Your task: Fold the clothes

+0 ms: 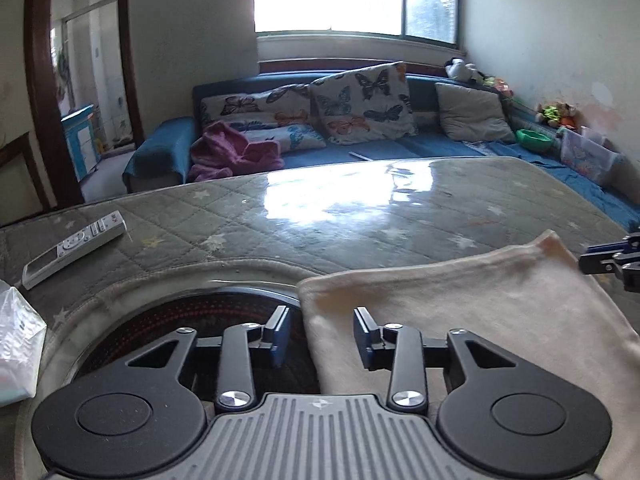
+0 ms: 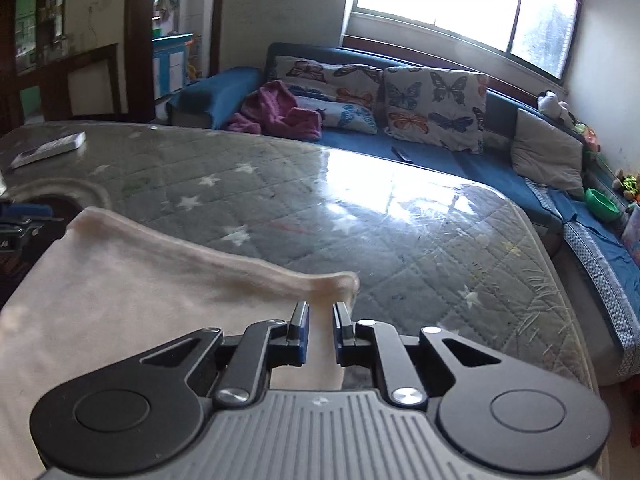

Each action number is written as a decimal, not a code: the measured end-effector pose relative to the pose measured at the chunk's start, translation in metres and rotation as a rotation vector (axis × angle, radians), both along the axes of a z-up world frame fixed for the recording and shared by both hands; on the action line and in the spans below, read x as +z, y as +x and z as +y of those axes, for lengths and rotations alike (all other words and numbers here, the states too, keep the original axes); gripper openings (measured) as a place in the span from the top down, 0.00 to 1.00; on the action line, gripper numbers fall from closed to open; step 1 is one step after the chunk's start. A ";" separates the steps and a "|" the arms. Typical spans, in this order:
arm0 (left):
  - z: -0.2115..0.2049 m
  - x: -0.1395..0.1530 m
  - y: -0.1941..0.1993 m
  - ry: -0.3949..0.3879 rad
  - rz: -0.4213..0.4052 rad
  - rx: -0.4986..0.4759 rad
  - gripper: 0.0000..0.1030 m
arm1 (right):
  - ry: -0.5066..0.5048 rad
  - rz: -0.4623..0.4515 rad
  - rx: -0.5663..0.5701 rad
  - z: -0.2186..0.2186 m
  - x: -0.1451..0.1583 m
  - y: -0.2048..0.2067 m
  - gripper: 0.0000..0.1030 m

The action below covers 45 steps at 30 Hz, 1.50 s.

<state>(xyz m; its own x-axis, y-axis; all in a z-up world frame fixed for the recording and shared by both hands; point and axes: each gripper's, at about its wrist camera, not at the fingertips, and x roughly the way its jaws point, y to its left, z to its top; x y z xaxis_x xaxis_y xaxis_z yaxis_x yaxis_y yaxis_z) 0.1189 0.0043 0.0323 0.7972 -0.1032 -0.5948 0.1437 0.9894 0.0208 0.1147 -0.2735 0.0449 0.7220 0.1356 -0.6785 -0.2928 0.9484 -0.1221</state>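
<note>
Quilted star-print table (image 2: 280, 184), soft cream cloth (image 2: 132, 280)

A remote control (image 1: 74, 248) lies on the quilted table (image 1: 320, 216).

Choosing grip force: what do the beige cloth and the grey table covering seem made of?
Beige folded cloth: looks like soft, matte fleece or brushed knit, with a fuzzy rolled edge. Grey star-print quilted table cover: stitched fabric, apparently beneath a clear glossy sheet, since it mirrors the window glare.
</note>
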 end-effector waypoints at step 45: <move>0.001 -0.026 -0.138 -0.011 -0.046 -0.044 0.81 | 0.071 0.040 0.263 0.049 -0.014 -0.196 0.64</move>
